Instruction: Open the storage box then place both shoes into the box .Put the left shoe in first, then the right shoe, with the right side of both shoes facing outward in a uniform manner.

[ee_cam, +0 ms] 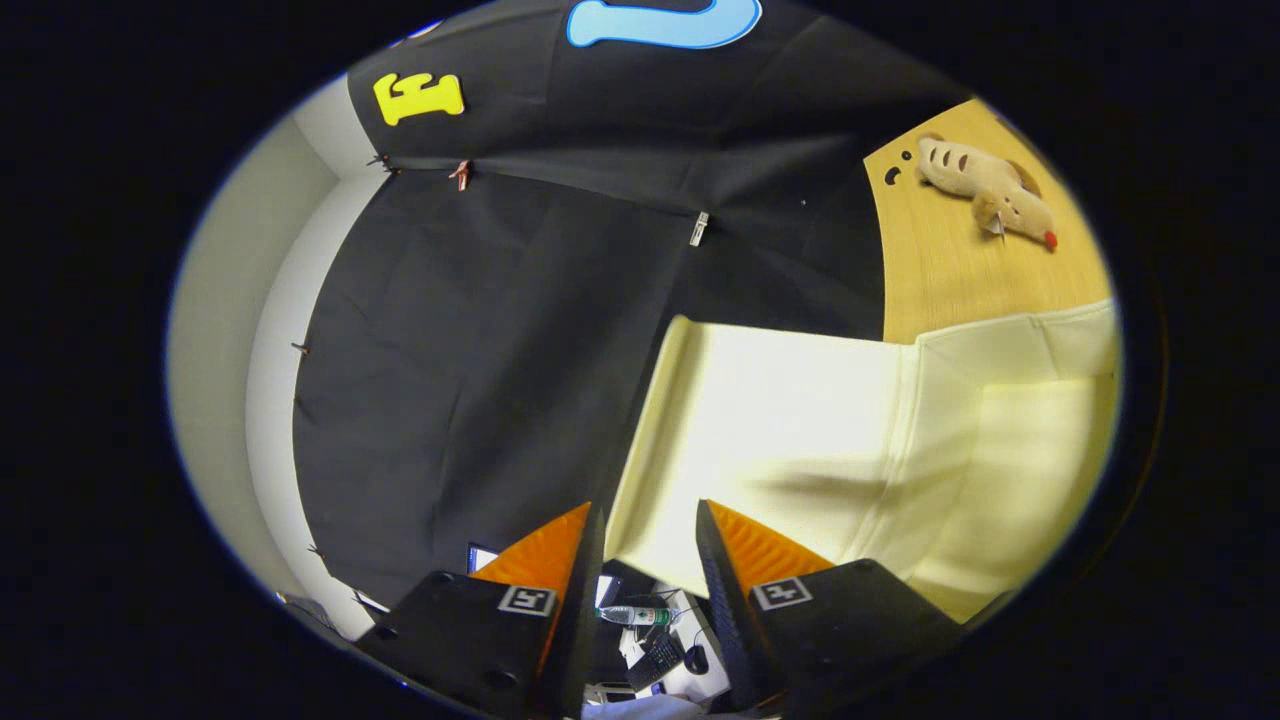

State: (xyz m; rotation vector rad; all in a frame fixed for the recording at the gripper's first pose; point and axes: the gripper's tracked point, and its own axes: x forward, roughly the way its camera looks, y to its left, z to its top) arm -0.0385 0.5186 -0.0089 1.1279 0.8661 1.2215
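A cream storage box stands to the right beyond my fingers, on a wooden tabletop. Its broad pale panel, seemingly the lid or a flap, faces me and reaches from the box towards the fingertips. One corner of the panel shows in the gap between the fingers, just ahead of them. My gripper is open; its two fingers stand apart and neither visibly presses on the panel. The whole view is tilted sideways.
A tan striped plush toy lies on the wooden tabletop beyond the box. Black cloth hangs behind, with a white wall beside it. Far off, between the fingers, are a plastic bottle, a keyboard and a mouse.
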